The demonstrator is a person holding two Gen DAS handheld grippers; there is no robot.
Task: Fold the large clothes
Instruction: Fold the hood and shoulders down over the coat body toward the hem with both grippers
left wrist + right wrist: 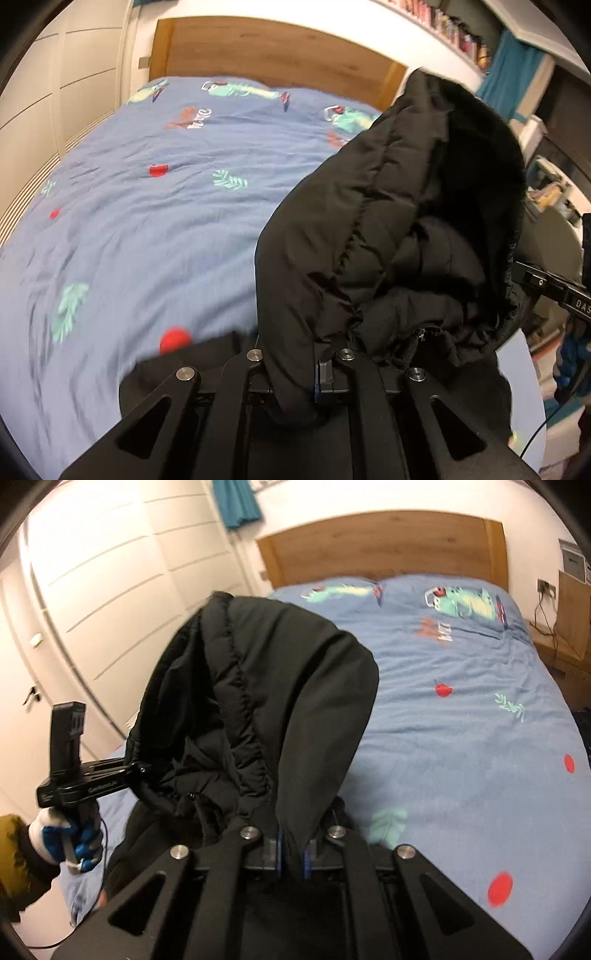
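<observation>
A black quilted puffer jacket point(391, 236) hangs bunched in the air above the near edge of the bed. My left gripper point(295, 373) is shut on its fabric, which drapes over the fingers. In the right wrist view the same jacket point(258, 686) rises in front of the camera. My right gripper point(291, 849) is shut on a fold of it. The left gripper point(147, 771) shows at the left of that view, held by a gloved hand point(70, 834). The right gripper's tool point(554, 291) shows at the right edge of the left wrist view.
The bed has a blue patterned duvet point(147, 206) and a wooden headboard point(273, 51). White wardrobe doors point(110, 590) stand left of the bed. A wooden bedside table point(557, 653) with cables is at the right. Shelves and clutter point(554, 177) are at the far right.
</observation>
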